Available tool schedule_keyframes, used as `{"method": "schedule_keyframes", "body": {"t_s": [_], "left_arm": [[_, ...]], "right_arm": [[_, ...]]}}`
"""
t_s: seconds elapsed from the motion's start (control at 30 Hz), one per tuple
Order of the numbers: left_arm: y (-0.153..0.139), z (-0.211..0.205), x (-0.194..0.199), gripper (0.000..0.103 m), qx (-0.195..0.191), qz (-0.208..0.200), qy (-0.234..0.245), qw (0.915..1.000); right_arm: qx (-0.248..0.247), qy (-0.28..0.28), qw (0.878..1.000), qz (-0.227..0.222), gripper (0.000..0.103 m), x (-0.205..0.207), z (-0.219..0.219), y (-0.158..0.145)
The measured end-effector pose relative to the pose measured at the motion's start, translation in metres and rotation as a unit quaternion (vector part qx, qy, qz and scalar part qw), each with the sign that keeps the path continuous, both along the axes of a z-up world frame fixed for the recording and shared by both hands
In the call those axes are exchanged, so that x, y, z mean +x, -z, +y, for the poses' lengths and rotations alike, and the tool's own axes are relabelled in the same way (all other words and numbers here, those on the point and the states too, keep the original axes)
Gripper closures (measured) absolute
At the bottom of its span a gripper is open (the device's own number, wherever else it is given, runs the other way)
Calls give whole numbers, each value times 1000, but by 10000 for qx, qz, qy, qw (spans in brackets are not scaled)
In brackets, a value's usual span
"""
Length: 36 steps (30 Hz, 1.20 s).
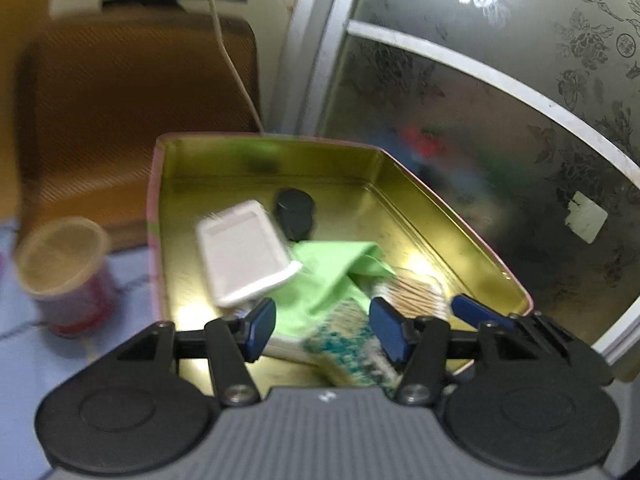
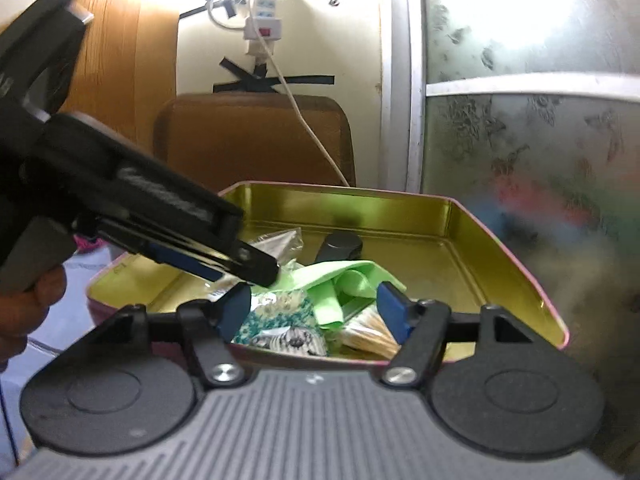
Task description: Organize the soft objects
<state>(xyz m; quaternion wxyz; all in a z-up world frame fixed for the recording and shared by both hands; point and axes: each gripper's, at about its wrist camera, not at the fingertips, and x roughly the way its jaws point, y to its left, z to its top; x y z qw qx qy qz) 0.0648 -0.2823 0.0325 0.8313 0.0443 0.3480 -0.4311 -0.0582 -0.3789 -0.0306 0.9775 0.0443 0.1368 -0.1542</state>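
Poised over a gold-lined tin [image 1: 460, 224] holding a green cloth [image 1: 328, 280], left gripper [image 1: 324, 328] and right gripper [image 2: 314, 312], both released and empty; no legible writing.

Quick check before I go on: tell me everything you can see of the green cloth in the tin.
The green cloth is a light lime-green piece of thin, soft fabric, crumpled and folded over itself, with a flap peaking toward the right. It lies in the gold-lined tin, toward its near side. A white plastic lid overlaps its left edge, a dark round object sits just behind it, and a teal-patterned packet lies over its near end. Cotton swabs lie to its right. Neither gripper is gripping it.
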Motion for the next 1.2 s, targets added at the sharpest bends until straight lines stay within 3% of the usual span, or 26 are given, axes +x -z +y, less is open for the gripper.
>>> {"method": "schedule_keyframes", "body": {"t_s": [0.13, 0.27, 0.4, 0.6, 0.87, 1.2], "left_arm": [[-17, 28, -12, 40, 78, -470, -362, 9982], [-20, 53, -27, 40, 389, -948, -684, 9924], [-16, 80, -35, 40, 577, -1082, -987, 9875], [-10, 117, -35, 40, 644, -1009, -1328, 9839], [-1, 158, -37, 34, 829, -1190, -1817, 9726], [8, 175, -36, 27, 884, -1250, -1980, 9682]], "right_arm": [[294, 115, 9993, -215, 33, -7, 4, -7], [1033, 314, 9928, -523, 33, -18, 3, -16], [1499, 301, 9860, -665, 33, -26, 11, -23], [1668, 280, 9831, -704, 34, -29, 31, -28], [1750, 76, 9828, -590, 34, -24, 58, -29], [1686, -75, 9847, -444, 33, -15, 75, -30]]}}
